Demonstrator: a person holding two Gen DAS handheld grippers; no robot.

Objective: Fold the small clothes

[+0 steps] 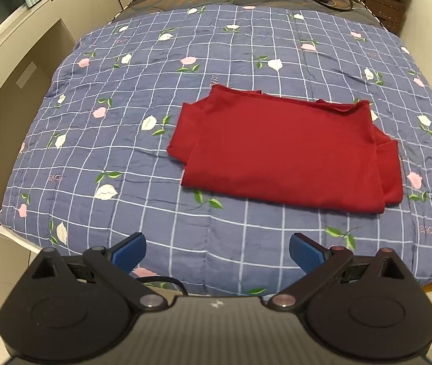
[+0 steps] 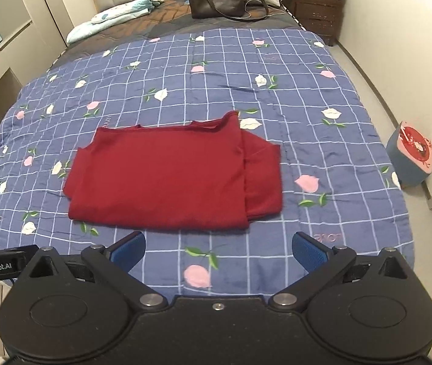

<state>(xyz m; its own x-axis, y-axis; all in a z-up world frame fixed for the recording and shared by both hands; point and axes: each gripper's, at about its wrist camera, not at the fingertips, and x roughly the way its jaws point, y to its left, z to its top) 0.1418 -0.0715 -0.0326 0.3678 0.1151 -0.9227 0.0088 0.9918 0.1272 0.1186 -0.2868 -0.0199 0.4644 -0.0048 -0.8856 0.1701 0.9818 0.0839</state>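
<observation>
A dark red knit garment [image 1: 286,149], folded into a flat rectangle, lay on a blue quilt with a white grid and tulip print [image 1: 124,140] covering a bed. The left tool [image 1: 217,251] hovered with blue pads spread wide, empty, the garment at its one o'clock. The right tool [image 2: 219,251] hovered likewise released, the garment at eleven o'clock. A brown leather shoulder bag [image 2: 216,1] sat at twelve o'clock.

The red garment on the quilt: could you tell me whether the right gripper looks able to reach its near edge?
Probably yes: the right gripper is open, and only bare quilt lies before the red garment.
</observation>
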